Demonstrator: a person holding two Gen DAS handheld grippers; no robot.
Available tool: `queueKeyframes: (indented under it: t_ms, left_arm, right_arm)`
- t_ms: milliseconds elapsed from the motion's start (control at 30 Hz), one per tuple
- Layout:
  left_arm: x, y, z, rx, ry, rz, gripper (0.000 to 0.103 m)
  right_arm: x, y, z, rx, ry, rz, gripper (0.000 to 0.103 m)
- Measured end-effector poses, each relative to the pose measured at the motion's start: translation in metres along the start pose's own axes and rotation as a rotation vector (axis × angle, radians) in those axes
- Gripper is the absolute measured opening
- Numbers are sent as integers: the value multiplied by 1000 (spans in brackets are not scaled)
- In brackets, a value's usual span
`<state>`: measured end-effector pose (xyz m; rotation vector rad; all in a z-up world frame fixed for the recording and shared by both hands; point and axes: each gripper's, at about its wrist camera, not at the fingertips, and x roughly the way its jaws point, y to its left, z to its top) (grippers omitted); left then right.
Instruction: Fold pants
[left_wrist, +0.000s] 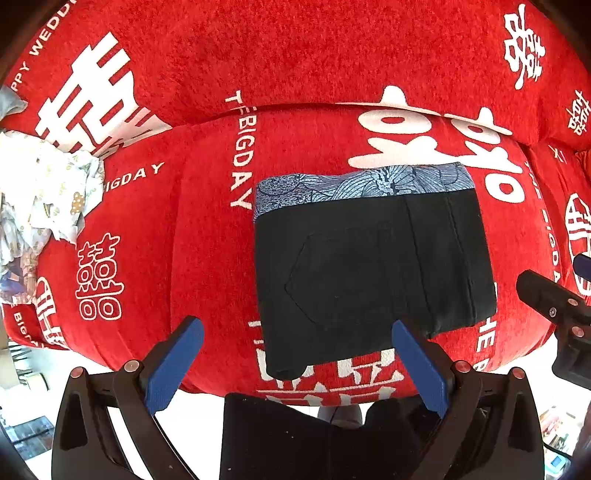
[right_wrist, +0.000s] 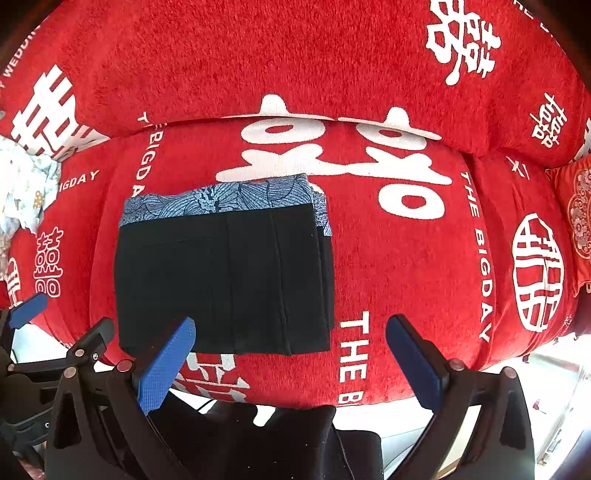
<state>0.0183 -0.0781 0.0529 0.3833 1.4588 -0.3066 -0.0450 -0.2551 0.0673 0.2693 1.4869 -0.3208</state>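
Note:
The black pants (left_wrist: 369, 266) lie folded into a compact rectangle on the red sofa seat (left_wrist: 207, 236), on top of a folded blue patterned garment (left_wrist: 362, 184) whose far edge shows. They also show in the right wrist view (right_wrist: 225, 280), with the blue garment (right_wrist: 221, 199) behind. My left gripper (left_wrist: 295, 369) is open and empty, just in front of the pants' near edge. My right gripper (right_wrist: 291, 362) is open and empty, at the pants' near right corner. Neither touches the pants.
A crumpled white patterned cloth (left_wrist: 48, 192) lies on the seat at the far left. The red backrest (left_wrist: 295, 48) rises behind. A red embroidered cushion (right_wrist: 576, 221) sits at the right. The seat's front edge (left_wrist: 332, 395) drops off below the grippers.

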Motion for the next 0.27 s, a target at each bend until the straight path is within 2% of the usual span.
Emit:
queueKeyframes:
  t_ms: [267]
  left_arm:
    - [2,2,1,-8,0,-17,102]
  right_arm:
    - [3,-2,-1,5,5,-2,103]
